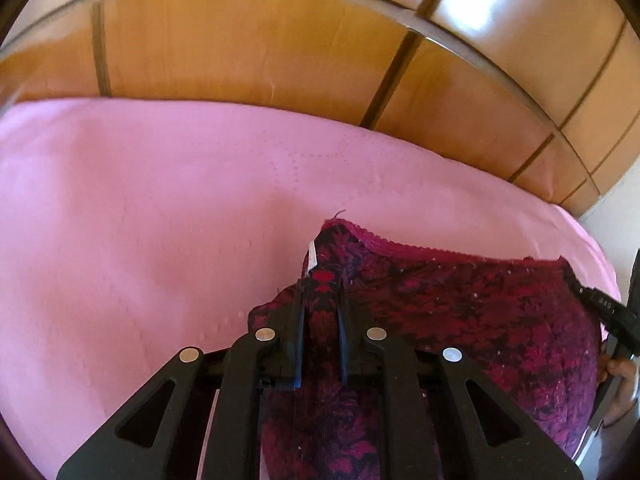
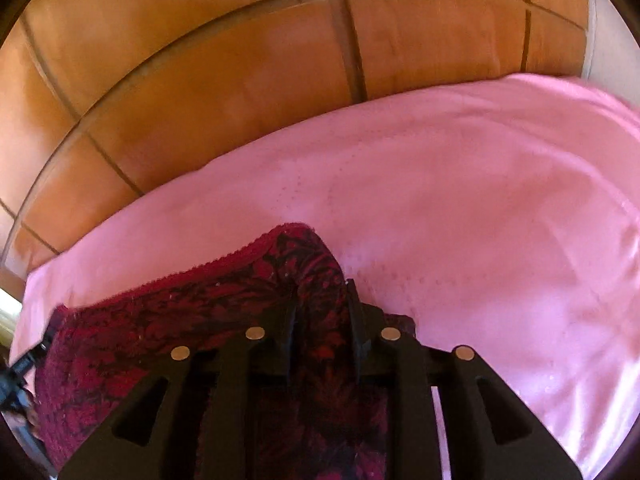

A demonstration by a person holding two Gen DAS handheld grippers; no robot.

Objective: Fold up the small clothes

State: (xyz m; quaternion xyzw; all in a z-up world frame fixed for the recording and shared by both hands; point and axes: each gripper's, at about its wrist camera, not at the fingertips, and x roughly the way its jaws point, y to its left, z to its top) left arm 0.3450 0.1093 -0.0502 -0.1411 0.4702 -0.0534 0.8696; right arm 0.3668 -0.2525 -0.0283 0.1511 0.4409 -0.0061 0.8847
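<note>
A small dark red and black patterned garment [image 1: 460, 312] with a lace-trimmed edge hangs stretched between both grippers above a pink bed sheet [image 1: 140, 208]. My left gripper [image 1: 320, 292] is shut on its left corner, where a white label [image 1: 311, 258] sticks up. My right gripper [image 2: 322, 300] is shut on the garment's [image 2: 192, 312] right corner. The right gripper also shows at the right edge of the left wrist view [image 1: 612, 312], and the left gripper at the left edge of the right wrist view [image 2: 24, 360].
The pink sheet [image 2: 480, 208] covers the bed under and beyond the garment. Wooden wardrobe panels [image 1: 248, 44] stand behind the bed in both views [image 2: 224, 80]. A pale wall [image 1: 616, 208] shows at the far right.
</note>
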